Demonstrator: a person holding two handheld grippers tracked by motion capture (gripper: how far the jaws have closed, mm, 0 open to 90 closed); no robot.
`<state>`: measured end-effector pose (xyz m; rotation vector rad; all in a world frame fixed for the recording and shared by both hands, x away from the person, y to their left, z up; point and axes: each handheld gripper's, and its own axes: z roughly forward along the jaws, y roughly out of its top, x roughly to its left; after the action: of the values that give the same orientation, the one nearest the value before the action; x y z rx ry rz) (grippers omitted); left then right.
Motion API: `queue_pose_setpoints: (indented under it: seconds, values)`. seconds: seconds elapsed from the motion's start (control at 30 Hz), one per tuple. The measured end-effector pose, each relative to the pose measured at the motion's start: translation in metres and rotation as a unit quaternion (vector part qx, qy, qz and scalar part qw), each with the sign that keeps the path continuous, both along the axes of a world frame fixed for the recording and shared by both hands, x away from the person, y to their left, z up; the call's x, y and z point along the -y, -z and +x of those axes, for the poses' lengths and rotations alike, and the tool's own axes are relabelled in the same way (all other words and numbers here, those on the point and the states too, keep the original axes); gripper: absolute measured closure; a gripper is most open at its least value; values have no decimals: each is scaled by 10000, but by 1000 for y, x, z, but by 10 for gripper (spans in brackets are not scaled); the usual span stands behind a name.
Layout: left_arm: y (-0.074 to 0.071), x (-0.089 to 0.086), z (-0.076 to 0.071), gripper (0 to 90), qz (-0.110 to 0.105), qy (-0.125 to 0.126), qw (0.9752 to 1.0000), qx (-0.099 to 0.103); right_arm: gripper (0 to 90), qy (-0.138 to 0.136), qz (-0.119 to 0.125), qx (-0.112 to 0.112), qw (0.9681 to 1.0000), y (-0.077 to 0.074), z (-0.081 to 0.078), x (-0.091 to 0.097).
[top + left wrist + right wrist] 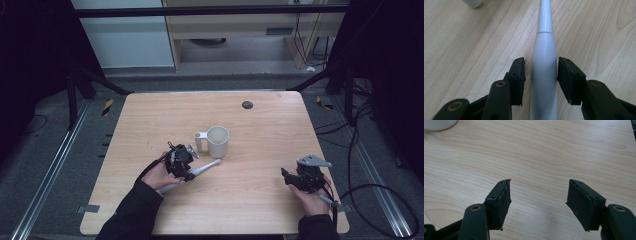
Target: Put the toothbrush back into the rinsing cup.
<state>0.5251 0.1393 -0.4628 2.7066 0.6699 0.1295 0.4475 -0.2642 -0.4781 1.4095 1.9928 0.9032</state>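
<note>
On the wooden counter (260,135), a white electric toothbrush (200,171) lies flat near the left-centre, its slim end pointing toward a white mug (218,141) that stands upright just beyond it with the handle turned left. The left claw (541,75) straddles the toothbrush's thick handle, its 2 jaws narrow with the right pad touching and a thin gap at the left. The right claw (539,202) hangs wide over bare wood at the near right, holding nothing
</note>
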Motion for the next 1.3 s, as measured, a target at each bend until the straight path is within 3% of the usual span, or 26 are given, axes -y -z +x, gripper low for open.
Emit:
queue_pose_setpoints:
  seconds: [0.3,0.47,0.83,1.07,1.3]
  values:
    - [4,4,4,583,117,16,9998,-132,356,-10,-10,-18,10000,1,1,0]
    - [3,9,4,653,204,43,9997,-151,357,-12,-12,-19,10000,1,0,0]
    - [-2,7,0,664,212,1,9994,-286,358,-23,-19,-39,10000,1,0,0]
    - [-12,8,-9,664,165,50,9997,-185,358,-20,-16,-23,10000,1,-1,0]
    - [-29,2,-19,665,-55,12,10000,-14,358,-16,-45,-14,10000,1,-1,0]
